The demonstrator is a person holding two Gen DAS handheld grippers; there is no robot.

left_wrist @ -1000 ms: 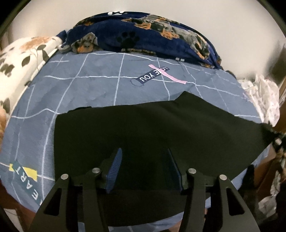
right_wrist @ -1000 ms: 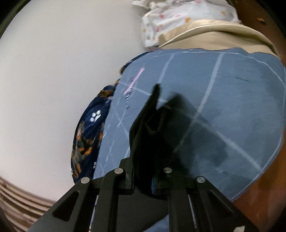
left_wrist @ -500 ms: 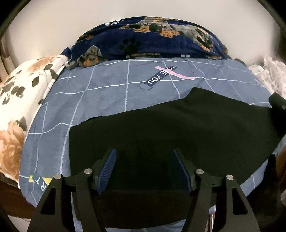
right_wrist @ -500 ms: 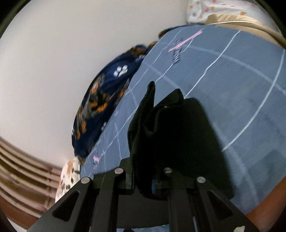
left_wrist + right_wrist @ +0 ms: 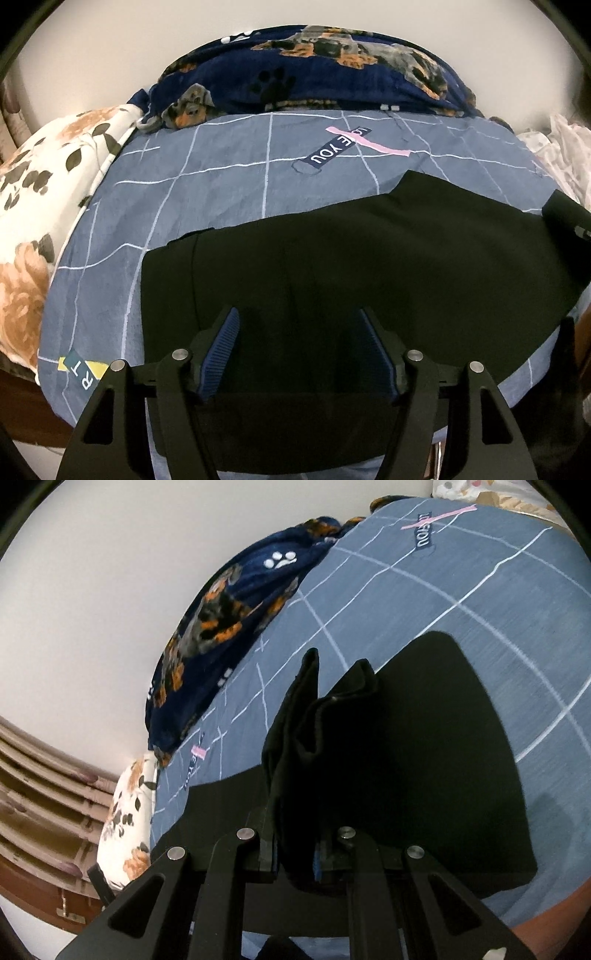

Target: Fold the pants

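Note:
Black pants (image 5: 369,251) lie spread across a blue grid-patterned bed sheet (image 5: 221,177). My left gripper (image 5: 298,317) hovers open over their near part, its blue-ribbed pads apart with flat black fabric below them and nothing pinched. In the right wrist view my right gripper (image 5: 295,849) is shut on a bunched end of the pants (image 5: 332,738), which stands up in folds between the fingers. The cloth trails from there, draped over the sheet (image 5: 443,590). A dark shape at the right edge of the left wrist view meets the raised pants end; I cannot tell what it is.
A navy dog-print blanket (image 5: 314,74) is heaped along the wall at the back of the bed. A floral pillow (image 5: 48,177) lies at the left, and white patterned cloth (image 5: 565,155) at the right. Brown wooden slats (image 5: 37,794) stand beyond the pillow.
The right gripper has swung across the bed with the bunched pants end, rolling as it went. The left jaws have spread wider over the fabric, and that gripper tilted slightly.

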